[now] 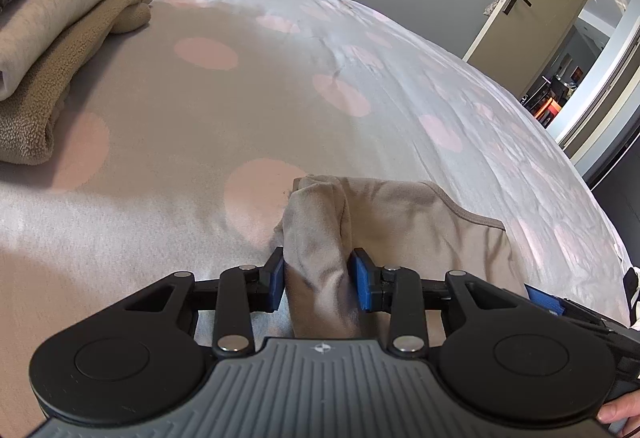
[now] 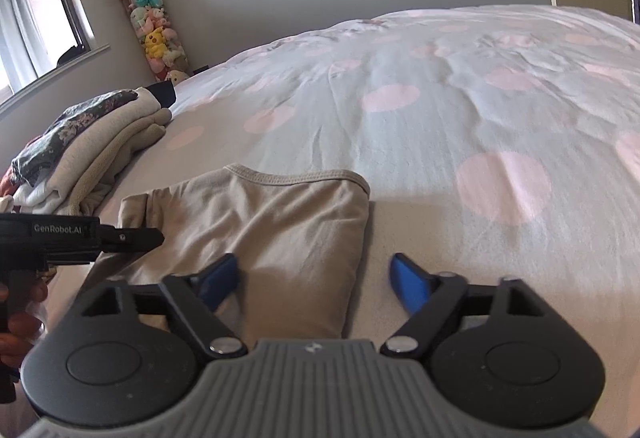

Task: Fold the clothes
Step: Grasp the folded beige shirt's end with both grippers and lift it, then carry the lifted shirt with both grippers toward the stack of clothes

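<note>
Lying flat on the bed [image 2: 460,109], the tan garment [image 2: 280,222] sits right under both grippers. Left gripper [image 1: 318,280] squeezes its bunched left edge. Right gripper [image 2: 314,284] hangs open around its right edge.

The left gripper [image 1: 318,280] points down toward the bed, its jaws half closed, both blue pads touching a bunched fold of cloth [image 1: 316,238] standing between them. The right gripper [image 2: 314,284] also tilts down, its jaws wide apart and blurred, straddling the cloth's right edge without pressing it. Fingers [image 2: 18,322] wrap the left gripper's handle.
</note>
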`<state>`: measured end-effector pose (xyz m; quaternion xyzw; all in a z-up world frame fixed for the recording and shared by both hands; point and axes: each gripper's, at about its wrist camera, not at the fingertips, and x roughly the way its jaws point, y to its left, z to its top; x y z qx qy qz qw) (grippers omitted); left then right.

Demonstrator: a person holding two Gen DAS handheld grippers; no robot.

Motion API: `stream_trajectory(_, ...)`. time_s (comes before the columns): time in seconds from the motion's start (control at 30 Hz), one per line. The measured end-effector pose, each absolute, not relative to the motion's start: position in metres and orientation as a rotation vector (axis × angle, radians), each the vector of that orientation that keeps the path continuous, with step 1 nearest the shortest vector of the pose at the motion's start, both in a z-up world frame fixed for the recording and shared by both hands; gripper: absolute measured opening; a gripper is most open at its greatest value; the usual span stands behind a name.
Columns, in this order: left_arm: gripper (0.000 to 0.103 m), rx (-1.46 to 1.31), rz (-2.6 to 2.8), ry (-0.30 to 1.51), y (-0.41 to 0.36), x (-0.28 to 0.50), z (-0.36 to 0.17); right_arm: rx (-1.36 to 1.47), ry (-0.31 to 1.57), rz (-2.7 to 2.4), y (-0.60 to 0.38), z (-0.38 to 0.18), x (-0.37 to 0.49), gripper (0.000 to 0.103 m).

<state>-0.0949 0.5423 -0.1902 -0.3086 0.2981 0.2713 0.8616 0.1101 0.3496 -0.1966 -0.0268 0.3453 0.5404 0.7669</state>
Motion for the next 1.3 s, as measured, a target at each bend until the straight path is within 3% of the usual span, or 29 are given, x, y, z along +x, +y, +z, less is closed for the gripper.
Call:
stream_trajectory(0.2, 0.031, -0.644, 0.576, 0.625, 0.541, -0.094, -0.192, -0.007, 0.789, 1.194, 0.349, -0.202, 0.113, 0.060)
stream_trajectory(0.3, 0.023, -0.643, 0.570, 0.624, 0.540, -0.092, -0.192, 0.003, 0.792, 1.202, 0.350, -0.203, 0.112, 0.046)
stream_trajectory(0.37, 0.014, -0.618, 0.570, 0.624, 0.537, -0.090, -0.190, 0.025, 0.804, 1.213, 0.350, -0.204, 0.114, 0.029)
stream_trajectory(0.47, 0.011, -0.564, 0.578, 0.620, 0.530, -0.087, -0.187, 0.043, 0.802, 1.218, 0.348, -0.203, 0.113, 0.021)
stream_trajectory(0.83, 0.009, -0.483, 0.656, 0.526, 0.500, -0.111, -0.142, 0.000, 0.617, 1.249, 0.339, -0.155, 0.080, 0.015)
stream_trajectory(1.3, 0.009, -0.388, 0.926, 0.295, 0.450, -0.225, -0.020, 0.035, 0.343, 1.524, 0.354, -0.029, 0.001, 0.014)
